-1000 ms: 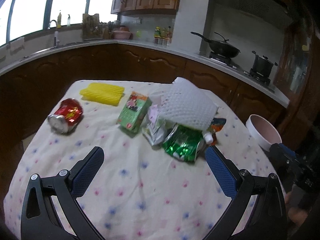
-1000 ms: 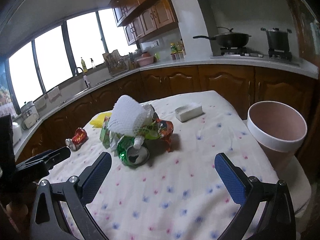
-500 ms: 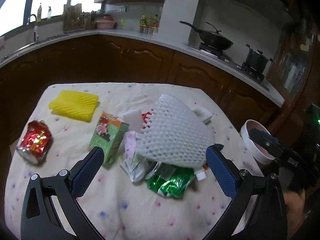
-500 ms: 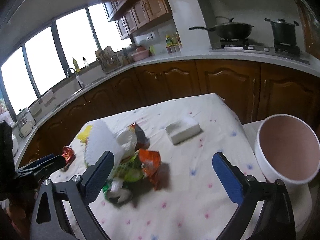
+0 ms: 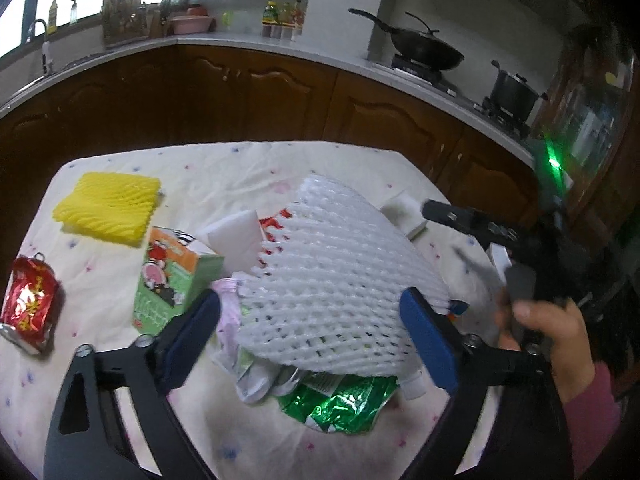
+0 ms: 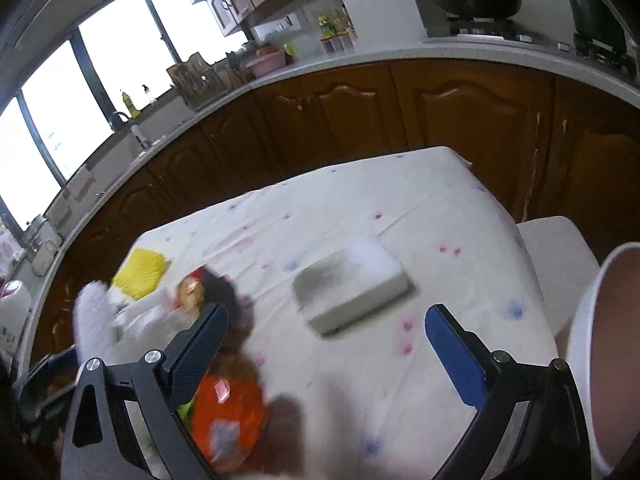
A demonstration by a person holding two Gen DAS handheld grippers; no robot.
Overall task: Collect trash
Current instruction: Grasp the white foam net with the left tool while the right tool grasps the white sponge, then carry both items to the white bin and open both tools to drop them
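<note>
A white foam net (image 5: 332,280) lies on top of a trash pile on the flowered tablecloth (image 5: 240,164). My left gripper (image 5: 312,336) straddles the net and its jaws are closing; the pads are close to its sides, with a small gap on the left. Under the net are a green foil wrapper (image 5: 340,400) and a pale crumpled bag (image 5: 228,320). My right gripper (image 6: 326,316) is open, with a white block (image 6: 352,284) lying just beyond its fingertips. An orange wrapper (image 6: 228,400) sits beside its left finger. The right view is blurred.
A green carton (image 5: 172,276), a yellow foam net (image 5: 108,208) and a crushed red can (image 5: 28,304) lie left of the pile. A white bin with a pink inside (image 6: 600,340) stands off the table's right edge. Brown cabinets (image 5: 260,92) ring the table. A person's hand (image 5: 560,340) holds the right gripper.
My left gripper moved forward over the pile, so the white net now sits between its narrowing fingers. My right gripper swung toward the white block, and the pile slid to the left of its view.
</note>
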